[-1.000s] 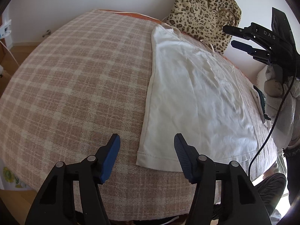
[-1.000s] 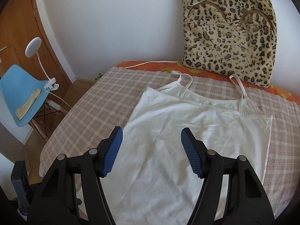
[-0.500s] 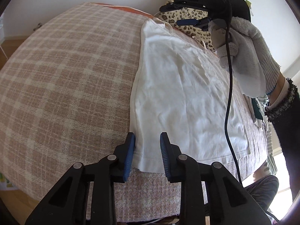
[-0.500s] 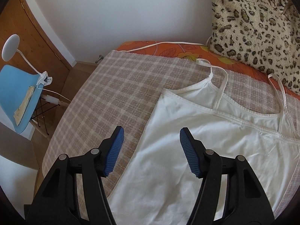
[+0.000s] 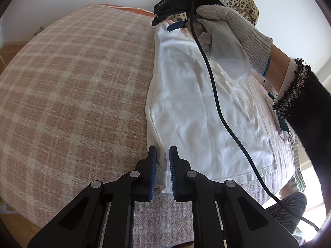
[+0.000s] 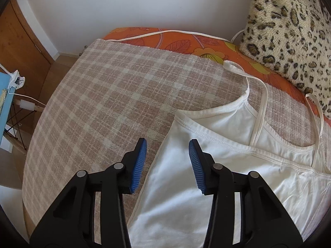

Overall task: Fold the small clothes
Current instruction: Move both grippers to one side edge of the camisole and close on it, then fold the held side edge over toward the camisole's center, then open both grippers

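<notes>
A white camisole top (image 5: 198, 111) lies flat on a pink plaid blanket (image 5: 72, 86). My left gripper (image 5: 161, 165) is nearly shut, its blue pads pinching the top's near left hem corner. In the right wrist view the top (image 6: 206, 175) shows its upper left corner and thin straps (image 6: 260, 103). My right gripper (image 6: 167, 157) is open and straddles the top's left side edge just below the armpit corner. It also shows in the left wrist view (image 5: 169, 23), held by a gloved hand over the far corner.
A leopard-print cushion (image 6: 289, 26) leans on the wall behind the bed. An orange flowered sheet (image 6: 186, 43) shows beyond the blanket with a white cable on it. A blue chair (image 6: 4, 95) stands on the wood floor at left. The bed edge is near me.
My left gripper has closed on the hem corner. My right gripper has moved forward and down to the top's upper left corner and narrowed its opening.
</notes>
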A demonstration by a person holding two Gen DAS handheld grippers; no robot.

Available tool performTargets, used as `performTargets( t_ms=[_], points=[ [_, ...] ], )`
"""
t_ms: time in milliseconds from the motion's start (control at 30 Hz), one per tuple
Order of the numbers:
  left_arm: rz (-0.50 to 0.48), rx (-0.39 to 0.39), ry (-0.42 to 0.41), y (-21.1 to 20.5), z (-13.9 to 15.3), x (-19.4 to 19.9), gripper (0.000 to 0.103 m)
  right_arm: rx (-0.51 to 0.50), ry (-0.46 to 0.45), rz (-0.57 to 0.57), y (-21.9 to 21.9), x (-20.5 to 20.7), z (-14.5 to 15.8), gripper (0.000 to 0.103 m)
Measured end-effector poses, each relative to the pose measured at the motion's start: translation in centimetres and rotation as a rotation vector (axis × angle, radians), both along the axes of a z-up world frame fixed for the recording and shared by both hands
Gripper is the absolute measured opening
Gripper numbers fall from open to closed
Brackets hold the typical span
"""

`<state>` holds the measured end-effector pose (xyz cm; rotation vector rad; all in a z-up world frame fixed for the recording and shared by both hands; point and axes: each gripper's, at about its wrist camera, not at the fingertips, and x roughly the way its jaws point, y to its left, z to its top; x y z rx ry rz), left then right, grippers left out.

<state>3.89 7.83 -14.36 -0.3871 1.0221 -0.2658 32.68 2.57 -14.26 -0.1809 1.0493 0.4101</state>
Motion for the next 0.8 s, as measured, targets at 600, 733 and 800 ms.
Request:
performTargets(
  t_ms=[600, 733, 800],
  points=[
    [-0.062, -0.002, -0.085, -1.2, 1.4, -0.7, 0.004, -0.059, -0.007, -0.024, -0.8, 1.7, -0.4, 0.007],
    [-0.075, -0.009, -0.099, -1.7, 1.8, -0.8, 0.004, -0.047, -0.016, -0.025, -1.4, 1.7, 0.3, 0.006],
    [-0.083, -0.014, -0.105, -2.0, 1.9, -0.8, 0.004, -0.041, -0.022, -0.024, -2.0, 1.5, 0.8, 0.006]
  ],
)
